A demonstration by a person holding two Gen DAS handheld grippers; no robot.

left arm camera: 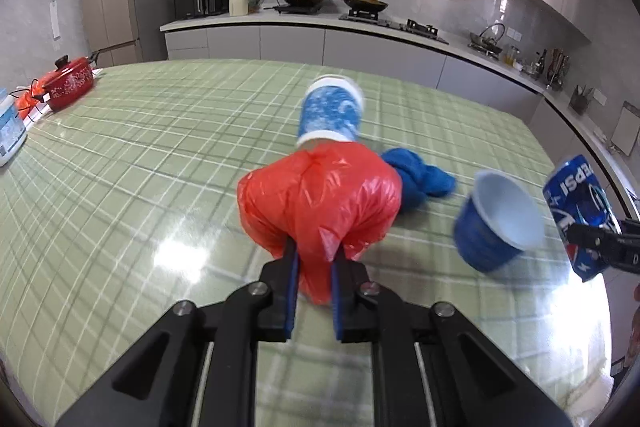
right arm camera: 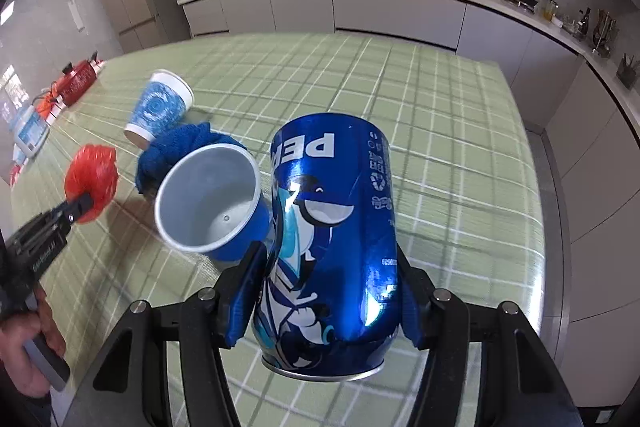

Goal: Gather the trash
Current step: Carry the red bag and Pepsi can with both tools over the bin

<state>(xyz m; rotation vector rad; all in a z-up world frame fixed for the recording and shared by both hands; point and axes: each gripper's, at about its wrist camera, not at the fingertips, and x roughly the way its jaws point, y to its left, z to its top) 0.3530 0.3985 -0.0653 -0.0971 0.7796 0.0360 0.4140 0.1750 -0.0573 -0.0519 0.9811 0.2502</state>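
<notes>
Bright daylight fills both views; white glare pools on the glossy table [left arm camera: 176,251] and streaks the blue can [right arm camera: 332,247]; strong fisheye bending curves the edges, with dark vignette at the corners; the small blue cup [left arm camera: 496,223] shows motion blur.

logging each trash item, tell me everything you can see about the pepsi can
The pepsi can is a glossy blue metal can with white lettering, a cartoon figure, small print and a recycling mark. Its wall looks dented. The right gripper is shut on it, a blue-padded finger pressing each side, and holds it above the green checked table, with the lettering upside down and a silver rim nearest the camera. It looks close beside the tipped blue cup; contact is unclear.
</notes>
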